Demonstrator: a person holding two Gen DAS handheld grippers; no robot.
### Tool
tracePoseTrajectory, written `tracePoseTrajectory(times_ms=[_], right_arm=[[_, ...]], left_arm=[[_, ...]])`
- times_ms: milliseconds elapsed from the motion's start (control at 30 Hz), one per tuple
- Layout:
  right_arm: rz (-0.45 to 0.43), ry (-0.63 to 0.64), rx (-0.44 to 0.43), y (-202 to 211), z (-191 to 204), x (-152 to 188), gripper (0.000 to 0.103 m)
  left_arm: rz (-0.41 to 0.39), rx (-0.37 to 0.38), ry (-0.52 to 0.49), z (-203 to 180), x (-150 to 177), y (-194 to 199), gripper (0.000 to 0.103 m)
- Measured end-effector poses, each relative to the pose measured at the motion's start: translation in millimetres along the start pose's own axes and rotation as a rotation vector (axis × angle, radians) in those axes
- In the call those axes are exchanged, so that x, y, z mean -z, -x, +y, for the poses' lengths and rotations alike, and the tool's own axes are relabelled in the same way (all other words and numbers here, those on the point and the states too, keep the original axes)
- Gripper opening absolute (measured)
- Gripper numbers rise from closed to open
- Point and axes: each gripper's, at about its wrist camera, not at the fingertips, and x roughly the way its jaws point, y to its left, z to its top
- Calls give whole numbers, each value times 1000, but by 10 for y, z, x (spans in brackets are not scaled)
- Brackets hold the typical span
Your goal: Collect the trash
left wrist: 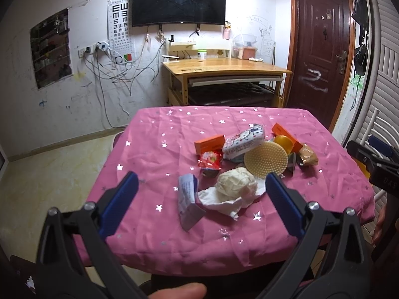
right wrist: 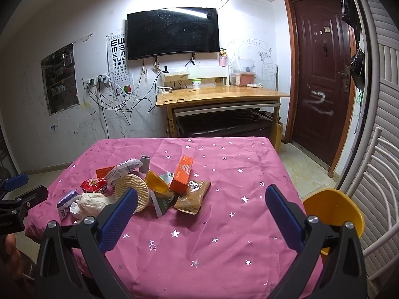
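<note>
A heap of trash lies on the pink starred tablecloth (left wrist: pixel 154 164) (right wrist: pixel 224 214). Nearest my left gripper (left wrist: pixel 202 184) are a crumpled white paper ball (left wrist: pixel 235 184) (right wrist: pixel 91 200) and a small white-and-purple box (left wrist: pixel 188 194) (right wrist: pixel 65 203). Behind them sit a red snack packet (left wrist: pixel 210 160) (right wrist: pixel 94 184), orange boxes (left wrist: pixel 209 143) (right wrist: pixel 183 173), a round beige bristle pad (left wrist: pixel 265 159) (right wrist: pixel 132 191), a yellow bowl (right wrist: pixel 155 183) and a brown wrapper (left wrist: pixel 308 155) (right wrist: pixel 193 195). Both grippers are open and empty. My right gripper (right wrist: pixel 202 196) hovers over the table's near right part.
A yellow container (right wrist: pixel 334 211) stands off the table's right edge beside a white chair frame (right wrist: pixel 374 189). A wooden desk (left wrist: pixel 224 67) and a wall TV (left wrist: pixel 178 1) are at the back, a brown door (left wrist: pixel 321 47) on the right. A thumb (left wrist: pixel 179 291) shows at the bottom.
</note>
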Motion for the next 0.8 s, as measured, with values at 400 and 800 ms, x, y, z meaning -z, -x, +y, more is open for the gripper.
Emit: tracePoseTrajectory(times_ms=[400, 800], right_arm=[[1, 0, 1, 10, -7, 12, 96], [0, 1, 0, 5, -8, 13, 96]], left_arm=[[1, 0, 1, 5, 1, -4, 97], [0, -1, 1, 8, 3, -3, 97]])
